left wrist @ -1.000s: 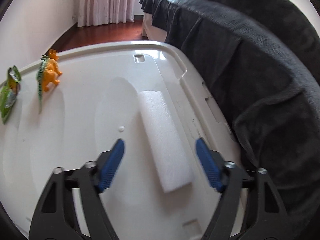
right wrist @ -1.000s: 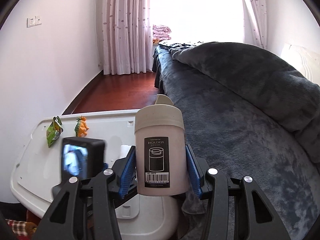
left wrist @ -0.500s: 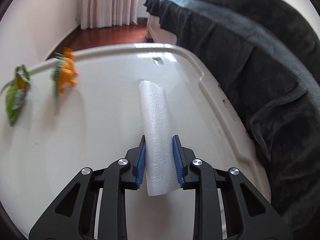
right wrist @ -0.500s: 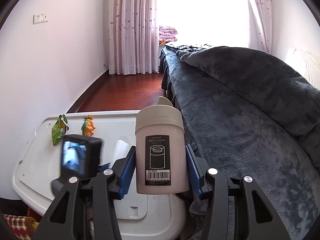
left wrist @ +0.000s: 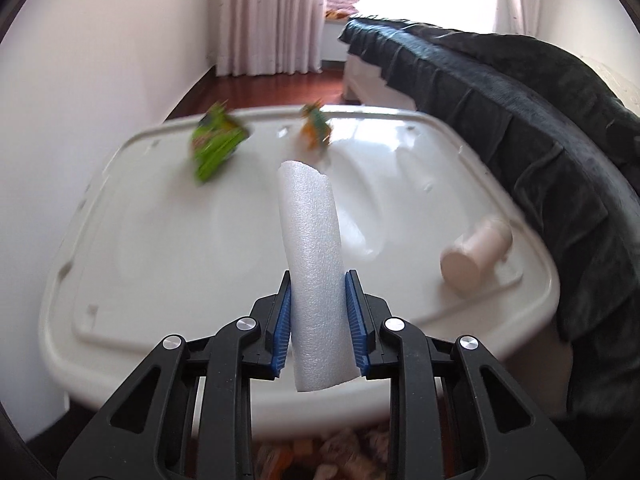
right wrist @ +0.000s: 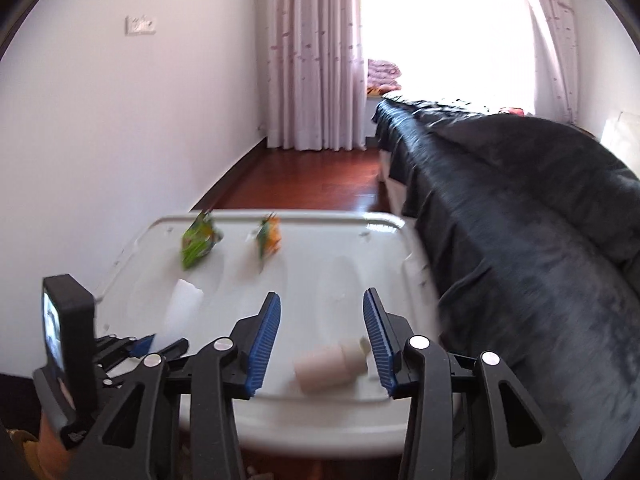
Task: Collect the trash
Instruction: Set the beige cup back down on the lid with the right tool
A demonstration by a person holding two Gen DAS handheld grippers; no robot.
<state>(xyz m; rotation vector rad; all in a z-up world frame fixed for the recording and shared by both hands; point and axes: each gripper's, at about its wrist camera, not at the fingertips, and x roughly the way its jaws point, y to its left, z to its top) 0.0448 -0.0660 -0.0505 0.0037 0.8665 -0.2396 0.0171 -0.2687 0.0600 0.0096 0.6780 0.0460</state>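
My left gripper (left wrist: pixel 318 320) is shut on a white foam roll (left wrist: pixel 312 264) and holds it upright above the white plastic lid (left wrist: pixel 160 248). My right gripper (right wrist: pixel 320 340) is open and empty. A beige holder cup (right wrist: pixel 332 366) lies on its side on the lid below the right gripper; it also shows in the left wrist view (left wrist: pixel 476 254). A green snack wrapper (left wrist: pixel 214 146) lies at the lid's far side, also in the right wrist view (right wrist: pixel 198 242). The foam roll (right wrist: pixel 182 308) and the left gripper (right wrist: pixel 132 350) show at the left of the right wrist view.
An orange toy dinosaur (left wrist: pixel 316 128) stands at the lid's far edge, also in the right wrist view (right wrist: pixel 269 238). A bed under a dark blanket (left wrist: pixel 540 152) borders the lid on the right. A white wall (left wrist: pixel 80 100) is on the left. Wooden floor (right wrist: pixel 304 176) lies beyond.
My left gripper closed on the foam roll and lifted it off the lid. My right gripper opened and let go of the beige cup, which now lies on the lid.
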